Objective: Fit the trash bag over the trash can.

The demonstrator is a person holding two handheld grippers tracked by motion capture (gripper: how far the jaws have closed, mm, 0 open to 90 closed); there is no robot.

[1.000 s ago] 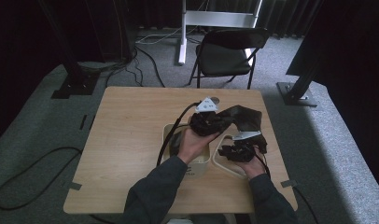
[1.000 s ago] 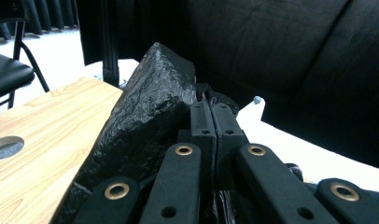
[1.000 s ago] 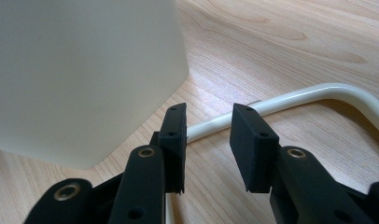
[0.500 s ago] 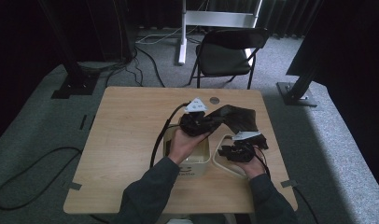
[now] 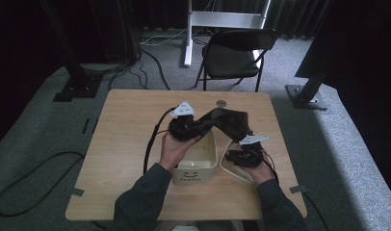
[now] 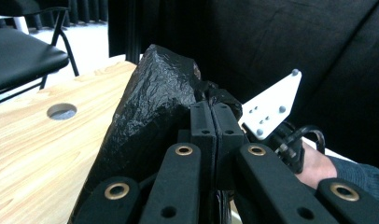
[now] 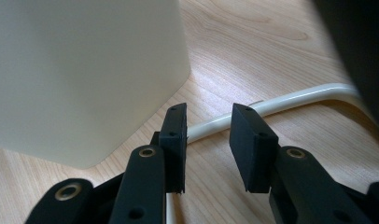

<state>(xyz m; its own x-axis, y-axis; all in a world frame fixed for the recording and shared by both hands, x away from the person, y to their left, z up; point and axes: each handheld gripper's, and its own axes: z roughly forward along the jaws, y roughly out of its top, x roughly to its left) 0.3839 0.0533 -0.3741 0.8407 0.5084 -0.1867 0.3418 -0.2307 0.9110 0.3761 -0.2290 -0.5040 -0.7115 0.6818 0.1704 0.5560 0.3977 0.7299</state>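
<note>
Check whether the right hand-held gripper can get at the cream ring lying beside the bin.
Probably yes. The right hand-held gripper stands open just above the ring on the table, with nothing between them; the bin sits clear to one side.

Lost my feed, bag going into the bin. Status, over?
Left tool shut on black bag, above cream bin. Right tool open, straddling bin's loose frame. Bag not yet in.

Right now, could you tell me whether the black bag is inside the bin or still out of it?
Out. The bag hangs above the bin, pinched in the left tongs.
</note>
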